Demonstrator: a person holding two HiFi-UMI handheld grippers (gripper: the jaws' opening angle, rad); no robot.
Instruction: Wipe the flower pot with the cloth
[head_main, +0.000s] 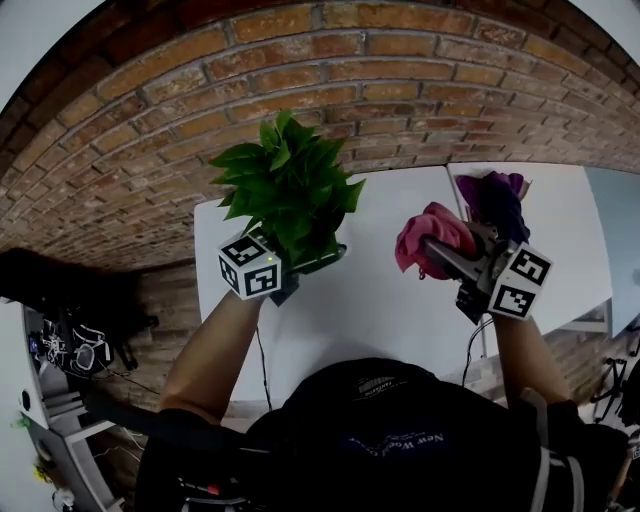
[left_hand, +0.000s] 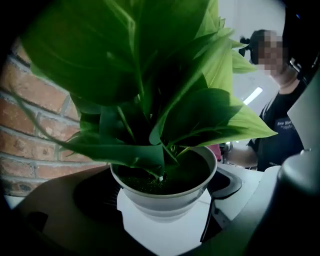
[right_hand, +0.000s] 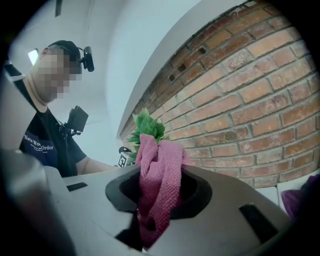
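Note:
A white flower pot (left_hand: 165, 197) with dark soil and broad green leaves (head_main: 285, 185) is lifted off the white table (head_main: 390, 310). My left gripper (head_main: 300, 268) is shut on it, one jaw on each side of the pot wall. In the left gripper view the pot fills the gap of the left gripper (left_hand: 167, 205). A pink cloth (head_main: 428, 235) hangs bunched from my right gripper (head_main: 438, 252), which is shut on it to the right of the plant. In the right gripper view the cloth (right_hand: 157, 187) drapes out of the jaws, with the plant (right_hand: 147, 127) beyond it. Pot and cloth are apart.
A purple bundle (head_main: 497, 200) lies at the table's back right. A brick wall (head_main: 330, 80) runs behind the table. The table's front edge is near my body, with shelving and cables (head_main: 70, 350) lower left.

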